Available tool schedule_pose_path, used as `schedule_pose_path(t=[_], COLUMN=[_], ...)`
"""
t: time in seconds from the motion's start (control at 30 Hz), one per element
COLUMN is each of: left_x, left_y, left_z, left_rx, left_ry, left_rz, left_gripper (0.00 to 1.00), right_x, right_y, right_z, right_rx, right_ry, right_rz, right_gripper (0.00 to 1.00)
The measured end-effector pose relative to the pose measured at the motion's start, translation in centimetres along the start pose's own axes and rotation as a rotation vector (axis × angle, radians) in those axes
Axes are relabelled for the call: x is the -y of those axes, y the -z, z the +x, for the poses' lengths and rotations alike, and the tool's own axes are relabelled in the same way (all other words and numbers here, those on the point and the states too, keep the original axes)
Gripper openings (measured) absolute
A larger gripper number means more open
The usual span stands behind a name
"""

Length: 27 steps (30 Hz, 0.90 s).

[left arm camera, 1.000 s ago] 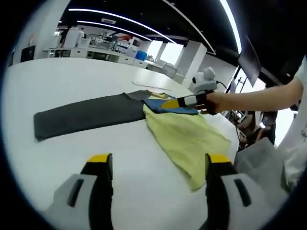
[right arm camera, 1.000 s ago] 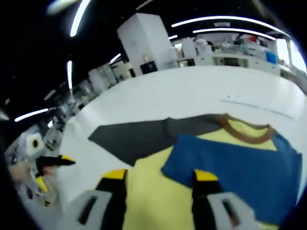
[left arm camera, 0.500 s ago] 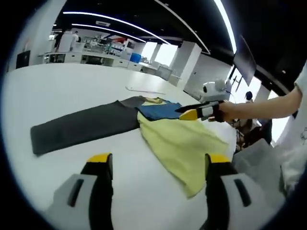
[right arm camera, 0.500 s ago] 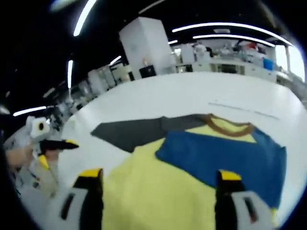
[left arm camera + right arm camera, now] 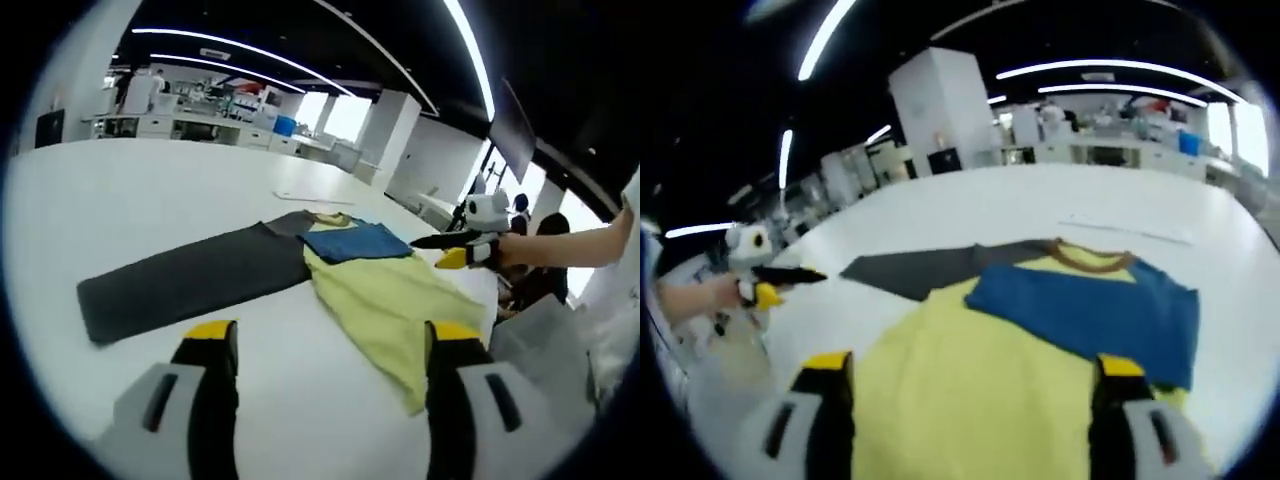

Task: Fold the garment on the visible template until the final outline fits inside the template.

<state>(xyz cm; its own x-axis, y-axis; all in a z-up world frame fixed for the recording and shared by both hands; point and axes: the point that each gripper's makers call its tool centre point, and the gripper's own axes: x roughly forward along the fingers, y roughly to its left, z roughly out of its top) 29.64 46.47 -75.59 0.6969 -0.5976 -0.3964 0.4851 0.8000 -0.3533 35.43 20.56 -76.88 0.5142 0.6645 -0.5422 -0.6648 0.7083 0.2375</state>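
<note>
— On the white table (image 5: 120,190), what lies where, reading the left gripper view from left to right?

— First comes the dark grey template (image 5: 190,280), a long strip lying flat on the table. Touching its right end is the garment (image 5: 385,295), a yellow shirt with a blue panel (image 5: 355,242) at the far end and a brown collar just beyond it. The yellow body runs towards the camera and reaches the table's near right edge. At the right, the right gripper (image 5: 452,250) is held in a person's hand (image 5: 520,250), above the garment's right side; whether it touches the cloth cannot be told.

— And the state of the tongs?

— The left gripper (image 5: 325,350) has its jaws set wide apart, nothing between them, over bare table just short of the garment. In the right gripper view, the right gripper (image 5: 965,385) also stands wide, over the yellow cloth (image 5: 970,400), holding nothing.

— Does the right gripper view agree on the layout?

— It does. At the left the left gripper (image 5: 770,285) is seen in a hand, apart from the cloth. Next the template (image 5: 915,270) partly under the garment, then the blue panel (image 5: 1090,310) to the right, brown collar (image 5: 1085,260) beyond.
</note>
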Motion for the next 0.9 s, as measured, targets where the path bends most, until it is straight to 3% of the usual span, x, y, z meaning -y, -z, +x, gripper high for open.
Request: schedule_pose_path(t=[0.17, 0.33, 0.5, 0.67, 0.9], left_x=[-2.5, -5.4, -10.2, -13.4, -16.5], left_y=[-0.6, 0.2, 0.9, 2.1, 3.0], left_z=[-0.4, -0.5, -1.2, -2.4, -3.0], left_rx=[0.024, 0.012, 0.053, 0.027, 0.044], left_ry=[-0.058, -0.129, -0.307, -0.460, -0.540], left_rz=[-0.019, -0.017, -0.070, -0.054, -0.116], left_gripper=[0.73, 0.72, 0.70, 0.69, 0.65], right_x=[0.5, 0.6, 0.4, 0.3, 1.4], right_y=[0.7, 0.8, 1.0, 1.9, 3.1], right_z=[-2.1, -3.8, -5.3, -6.7, -8.3], right_rx=[0.000, 0.018, 0.038, 0.047, 0.055], right_ry=[0.021, 0.045, 0.051, 0.062, 0.108], right_rz=[-0.001, 0.000, 0.019, 0.037, 0.068], right_gripper=[0.99, 0.99, 0.99, 0.99, 0.99])
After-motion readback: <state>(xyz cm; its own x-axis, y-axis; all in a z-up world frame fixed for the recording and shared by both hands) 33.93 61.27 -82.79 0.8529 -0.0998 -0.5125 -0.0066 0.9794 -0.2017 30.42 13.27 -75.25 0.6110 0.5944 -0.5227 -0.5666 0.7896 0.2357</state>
